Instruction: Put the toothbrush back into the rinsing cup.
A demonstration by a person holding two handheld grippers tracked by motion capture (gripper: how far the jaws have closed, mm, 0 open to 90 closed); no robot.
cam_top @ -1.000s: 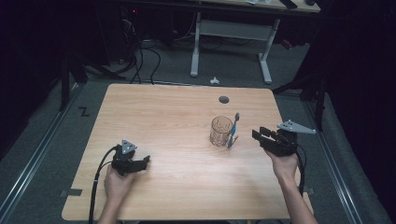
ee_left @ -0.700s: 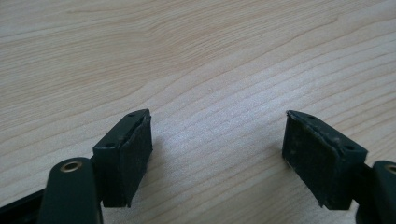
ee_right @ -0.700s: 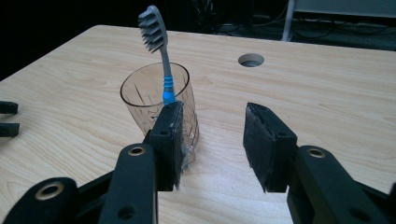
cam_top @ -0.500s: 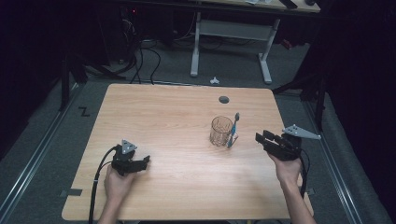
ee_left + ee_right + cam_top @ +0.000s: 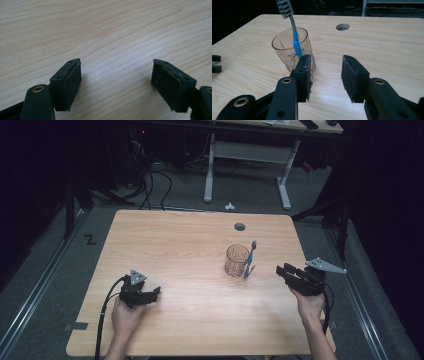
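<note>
High view: we see a glass (image 5: pixel 236 260) near the table's (image 5: pixel 175 240) right edge, a toothbrush (image 5: pixel 249 259) leaning on its outside. Left gripper (image 5: pixel 150 294) and right gripper (image 5: pixel 281 271) released; right jaws just narrowed, nothing between.

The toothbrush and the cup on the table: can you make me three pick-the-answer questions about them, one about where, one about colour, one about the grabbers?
1. Where is the toothbrush?
A. Flat on the table
B. Standing in the clear cup
C. Between the jaws of a gripper

2. What colour is the toothbrush's handle?
A. Blue
B. Red
C. Yellow

3. How is the right gripper?
A. Shut on the cup
B. Shut on the toothbrush
C. Open with nothing between its jaws

Answers:
1 B: it leans in the cup, bristles up.
2 A: the right gripper view shows a blue handle with a grey neck.
3 C: bare table shows between the pads, beside the cup.
</note>
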